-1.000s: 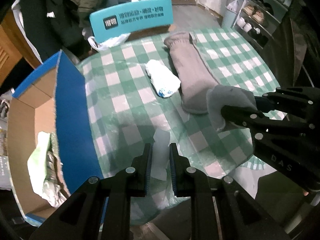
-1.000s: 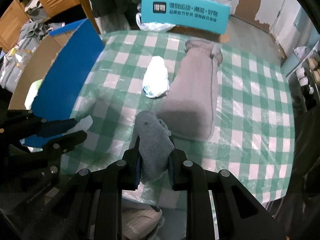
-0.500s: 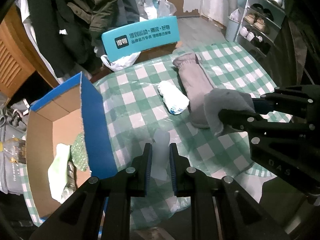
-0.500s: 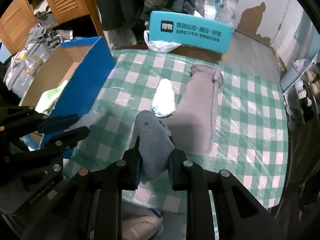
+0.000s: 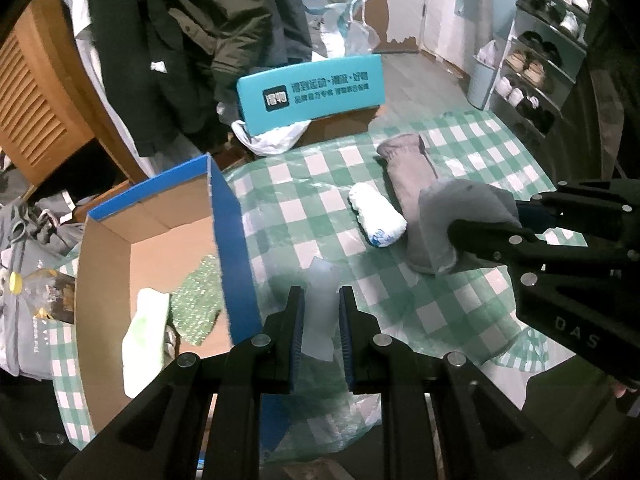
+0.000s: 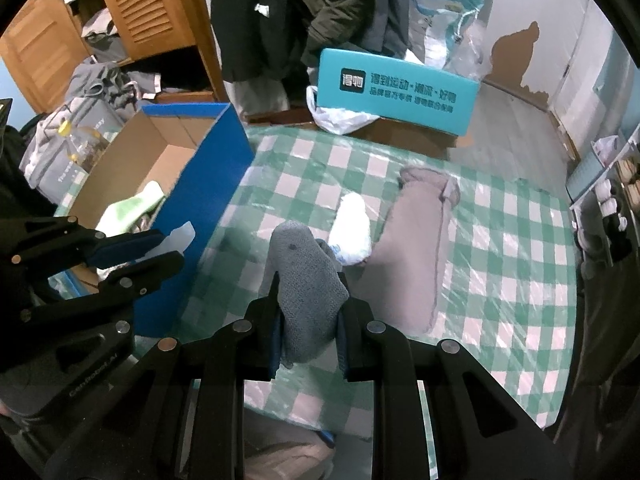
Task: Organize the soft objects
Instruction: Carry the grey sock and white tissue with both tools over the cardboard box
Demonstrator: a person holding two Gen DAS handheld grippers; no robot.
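Grey sock (image 6: 308, 284) is clamped in your right gripper (image 6: 308, 320), lower centre. Left gripper (image 5: 321, 320) is clamped on a translucent plastic piece (image 5: 320, 308). Cardboard box (image 5: 120, 236) sits left of both; your left hand is nearer, so it probably drops first.

box (image 5: 234, 240) left of roll (image 5: 376, 220); long sock (image 5: 412, 176) right.

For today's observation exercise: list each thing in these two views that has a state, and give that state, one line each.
left gripper: shut on translucent plastic piece
right gripper: shut on grey sock
cardboard box: open, cloths inside
white bundle: rolled, lying on the tablecloth
long grey sock: flat on the tablecloth
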